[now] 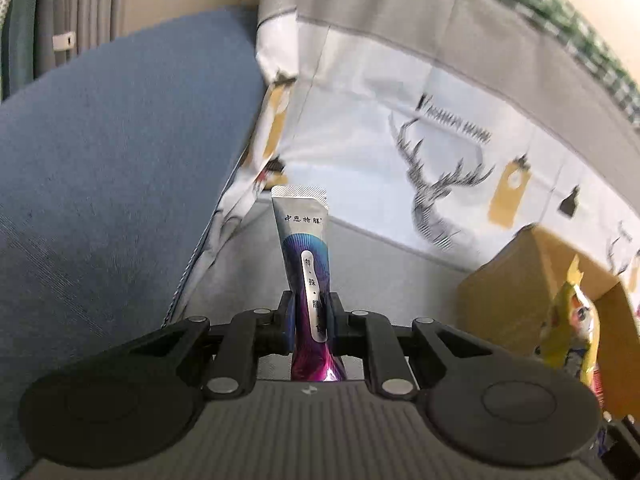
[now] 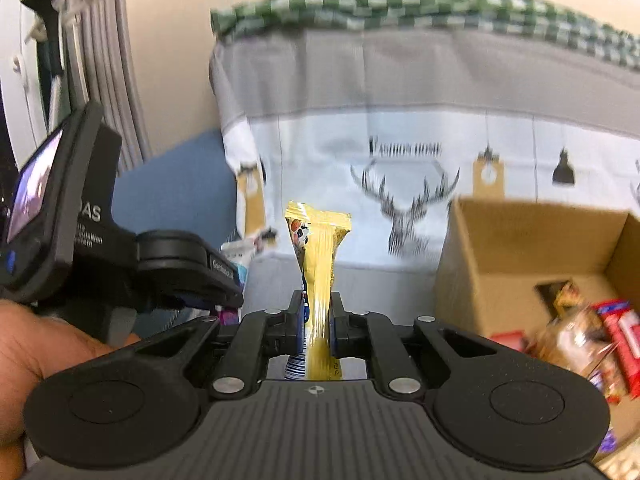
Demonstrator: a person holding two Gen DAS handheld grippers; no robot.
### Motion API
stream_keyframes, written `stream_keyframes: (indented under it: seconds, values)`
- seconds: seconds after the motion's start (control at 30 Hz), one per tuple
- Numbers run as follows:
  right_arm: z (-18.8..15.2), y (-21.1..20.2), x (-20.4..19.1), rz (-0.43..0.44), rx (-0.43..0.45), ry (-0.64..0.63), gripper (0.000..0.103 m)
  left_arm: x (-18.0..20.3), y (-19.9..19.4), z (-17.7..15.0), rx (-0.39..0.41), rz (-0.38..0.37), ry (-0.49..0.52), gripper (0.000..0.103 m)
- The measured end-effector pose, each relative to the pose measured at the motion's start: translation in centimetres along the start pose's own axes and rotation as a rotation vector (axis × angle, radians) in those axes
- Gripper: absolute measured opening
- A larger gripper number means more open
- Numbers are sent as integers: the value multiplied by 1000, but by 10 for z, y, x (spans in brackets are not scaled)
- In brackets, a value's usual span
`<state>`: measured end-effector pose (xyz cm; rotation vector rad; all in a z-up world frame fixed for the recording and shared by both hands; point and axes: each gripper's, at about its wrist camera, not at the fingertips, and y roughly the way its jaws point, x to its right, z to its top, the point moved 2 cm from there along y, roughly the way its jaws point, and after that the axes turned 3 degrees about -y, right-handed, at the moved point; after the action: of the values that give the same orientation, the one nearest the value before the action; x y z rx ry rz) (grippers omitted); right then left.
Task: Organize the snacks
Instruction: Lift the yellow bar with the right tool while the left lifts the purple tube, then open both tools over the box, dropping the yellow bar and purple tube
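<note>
Here, two black plastic grippers each pinch one snack: the left gripper (image 1: 311,320) is clamped on a slim, glossy silver-and-purple sachet (image 1: 306,248) with a crimped top, standing upright between its pads. The right gripper (image 2: 316,322) is closed tight on a crinkled gold foil packet (image 2: 318,248), beside one open cardboard box (image 2: 520,264) holding several blurred red and clear wrappers. Behind hangs one deer-printed cloth (image 2: 400,200); a hand (image 2: 28,356) grips the left tool.

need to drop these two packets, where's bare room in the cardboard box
Inside the brown cardboard box, the floor along its left and back walls is bare. Its right front corner is crowded with red and clear-wrapped snacks.
</note>
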<state>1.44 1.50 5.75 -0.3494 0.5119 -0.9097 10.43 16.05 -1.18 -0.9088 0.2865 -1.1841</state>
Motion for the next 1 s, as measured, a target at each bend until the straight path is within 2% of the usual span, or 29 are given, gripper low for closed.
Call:
stream_keyframes:
  seconds: [0.33, 0.77, 1.0]
  values:
    - [33, -55, 23, -35, 205, -13, 11, 41, -45, 3, 122, -156, 25, 16]
    - [41, -67, 94, -200, 241, 80, 11, 105, -56, -15, 194, -382, 40, 16]
    - [37, -77, 151, -330, 245, 149, 11, 146, -69, -32, 249, -492, 118, 16]
